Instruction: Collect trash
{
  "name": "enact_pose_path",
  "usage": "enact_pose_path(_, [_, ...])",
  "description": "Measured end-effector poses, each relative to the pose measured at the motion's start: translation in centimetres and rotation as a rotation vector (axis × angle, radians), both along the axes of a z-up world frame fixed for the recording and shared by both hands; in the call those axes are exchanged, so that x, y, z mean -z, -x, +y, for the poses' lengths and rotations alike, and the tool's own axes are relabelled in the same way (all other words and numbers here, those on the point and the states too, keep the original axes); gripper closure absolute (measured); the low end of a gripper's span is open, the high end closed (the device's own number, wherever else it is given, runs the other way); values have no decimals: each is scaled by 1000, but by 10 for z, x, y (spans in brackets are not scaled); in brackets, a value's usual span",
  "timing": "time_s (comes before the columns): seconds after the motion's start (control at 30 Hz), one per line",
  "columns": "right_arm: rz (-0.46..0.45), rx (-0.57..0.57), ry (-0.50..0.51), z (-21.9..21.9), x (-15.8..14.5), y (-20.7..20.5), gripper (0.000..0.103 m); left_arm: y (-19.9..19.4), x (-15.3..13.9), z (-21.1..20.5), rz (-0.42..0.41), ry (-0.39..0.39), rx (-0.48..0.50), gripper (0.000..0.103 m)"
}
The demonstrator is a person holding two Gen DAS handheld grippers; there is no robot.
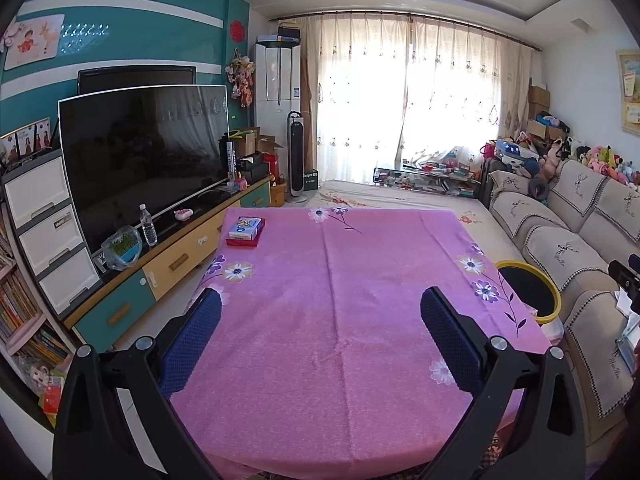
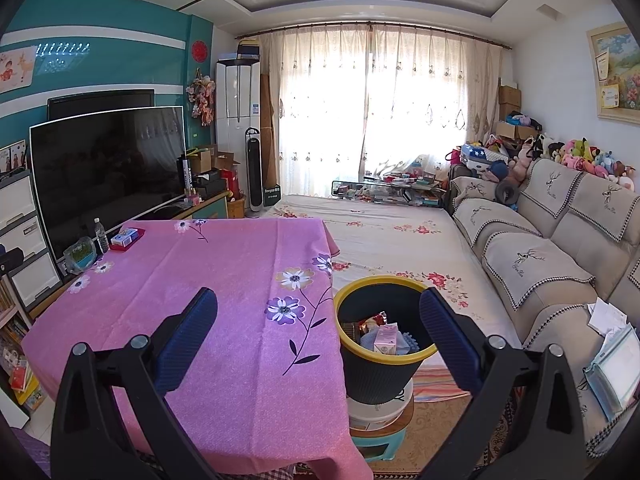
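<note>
A black trash bin with a yellow rim [image 2: 380,320] stands at the right side of the pink flowered table [image 2: 224,300], raised on a stool. It holds several pieces of trash, among them a pink carton [image 2: 386,338]. The bin also shows in the left wrist view [image 1: 528,292]. My right gripper [image 2: 318,320] is open and empty, above the table's right edge and the bin. My left gripper [image 1: 320,320] is open and empty over the pink table [image 1: 328,300]. A small blue-and-white box on a red box [image 1: 245,231] lies at the table's far left corner, and also shows in the right wrist view [image 2: 126,238].
A TV cabinet [image 1: 168,260] with a large TV [image 1: 144,152], a water bottle [image 1: 148,226] and a plastic bag [image 1: 120,248] runs along the left. A beige sofa [image 2: 560,248] with soft toys lines the right. A flowered sheet [image 2: 392,232] covers the floor beyond.
</note>
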State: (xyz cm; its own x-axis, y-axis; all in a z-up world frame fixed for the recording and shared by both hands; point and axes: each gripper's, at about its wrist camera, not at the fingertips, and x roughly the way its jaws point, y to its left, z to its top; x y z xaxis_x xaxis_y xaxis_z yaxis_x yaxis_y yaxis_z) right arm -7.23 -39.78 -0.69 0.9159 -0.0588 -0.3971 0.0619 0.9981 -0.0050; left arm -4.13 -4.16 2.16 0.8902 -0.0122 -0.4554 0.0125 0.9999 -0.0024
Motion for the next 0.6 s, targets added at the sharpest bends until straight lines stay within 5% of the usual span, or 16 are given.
enact_pose_path(0.6, [2, -1, -3, -1, -1, -1, 7, -2, 3, -1, 6, -1, 3, 5])
